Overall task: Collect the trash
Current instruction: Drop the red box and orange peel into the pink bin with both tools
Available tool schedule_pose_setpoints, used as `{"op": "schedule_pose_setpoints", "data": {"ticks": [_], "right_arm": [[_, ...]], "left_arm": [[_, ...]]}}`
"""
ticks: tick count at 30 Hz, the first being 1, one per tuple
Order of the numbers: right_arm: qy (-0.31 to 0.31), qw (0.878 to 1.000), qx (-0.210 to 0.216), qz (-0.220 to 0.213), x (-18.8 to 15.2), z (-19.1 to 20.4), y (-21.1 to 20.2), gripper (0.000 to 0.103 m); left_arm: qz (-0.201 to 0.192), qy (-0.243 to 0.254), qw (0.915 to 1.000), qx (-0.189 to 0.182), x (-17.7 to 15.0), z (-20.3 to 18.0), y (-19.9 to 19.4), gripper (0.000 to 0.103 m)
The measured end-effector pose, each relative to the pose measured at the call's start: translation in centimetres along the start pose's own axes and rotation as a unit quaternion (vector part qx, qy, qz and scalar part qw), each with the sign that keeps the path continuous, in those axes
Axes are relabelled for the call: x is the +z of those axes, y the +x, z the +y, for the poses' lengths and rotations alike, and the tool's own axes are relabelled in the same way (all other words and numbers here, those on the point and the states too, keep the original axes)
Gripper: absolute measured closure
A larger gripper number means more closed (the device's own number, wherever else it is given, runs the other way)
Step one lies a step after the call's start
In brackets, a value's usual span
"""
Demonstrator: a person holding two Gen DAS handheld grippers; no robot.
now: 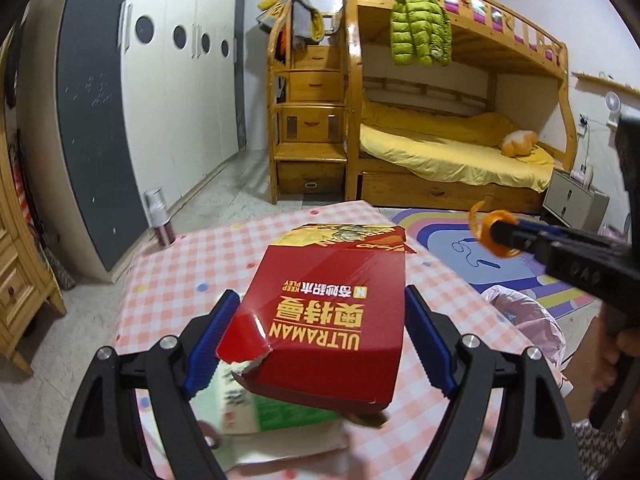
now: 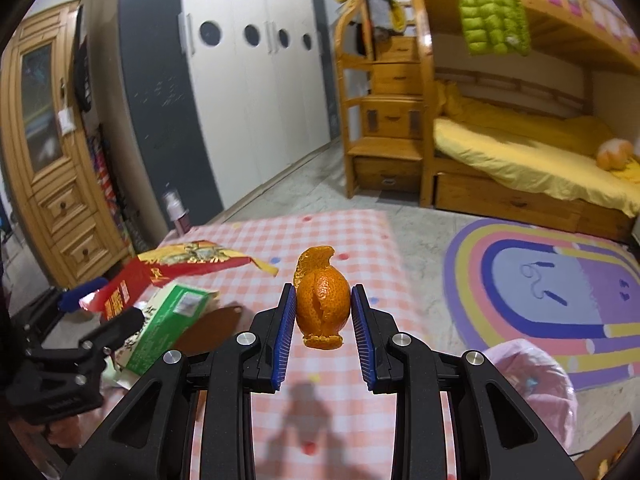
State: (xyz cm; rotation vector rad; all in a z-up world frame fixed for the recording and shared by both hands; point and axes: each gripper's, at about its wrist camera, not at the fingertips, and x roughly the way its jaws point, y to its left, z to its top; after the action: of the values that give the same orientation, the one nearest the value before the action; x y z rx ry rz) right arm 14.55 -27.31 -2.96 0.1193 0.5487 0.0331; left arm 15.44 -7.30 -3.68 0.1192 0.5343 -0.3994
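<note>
With the right claw [image 2: 323, 312] clamped on the orange peel [image 2: 322, 307] above the table [image 2: 360, 232] and the left claw [image 1: 318, 338] gripping the torn red box [image 1: 320, 312], both items remain undeposited in the pink-lined bin [image 2: 532, 384].

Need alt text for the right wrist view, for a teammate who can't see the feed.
The right gripper holds an orange peel between its blue pads above a pink checked tablecloth. A torn red box and green carton sit left; a pink-lined bin stands lower right.
</note>
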Motion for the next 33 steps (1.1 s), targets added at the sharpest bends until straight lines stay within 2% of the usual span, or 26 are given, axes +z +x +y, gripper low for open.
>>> {"op": "schedule_pose_setpoints", "data": {"ticks": [4,8,13,16,22,26,30,33], "right_arm": [[0.018,0.999,-0.037,-0.003,-1.3,-3.6,-2.0,0.074],[0.039,0.997,-0.073,-0.002,-3.2,-6.9,-4.0,0.074],[0.077,0.991,-0.113,0.008,-6.0,-11.3,-6.0,0.074],[0.096,0.986,-0.135,0.020,-7.8,-14.0,-6.6,0.074],[0.124,0.979,-0.157,0.030,-9.6,-18.2,-6.8,0.074],[0.139,0.976,-0.163,0.035,-10.2,-20.4,-6.3,0.074],[0.150,0.974,-0.167,0.037,-10.7,-22.1,-5.5,0.073],[0.156,0.973,-0.163,0.039,-10.9,-23.1,-4.8,0.066]], "left_arm": [[-0.004,0.026,0.9995,-0.017,0.4,-3.4,0.8,0.023],[0.000,0.052,0.9972,-0.054,0.3,-7.3,1.7,0.023],[0.014,0.075,0.9909,-0.111,-0.3,-12.9,2.9,0.023],[0.018,0.099,0.9865,-0.130,-0.5,-16.3,3.7,0.023],[0.038,0.114,0.9766,-0.179,-0.6,-21.6,6.1,0.023],[0.050,0.125,0.9724,-0.191,-0.8,-24.3,8.0,0.023],[0.061,0.121,0.9697,-0.203,-0.8,-25.7,9.5,0.022],[0.063,0.118,0.9683,-0.211,-0.8,-26.1,10.0,0.017]]}}
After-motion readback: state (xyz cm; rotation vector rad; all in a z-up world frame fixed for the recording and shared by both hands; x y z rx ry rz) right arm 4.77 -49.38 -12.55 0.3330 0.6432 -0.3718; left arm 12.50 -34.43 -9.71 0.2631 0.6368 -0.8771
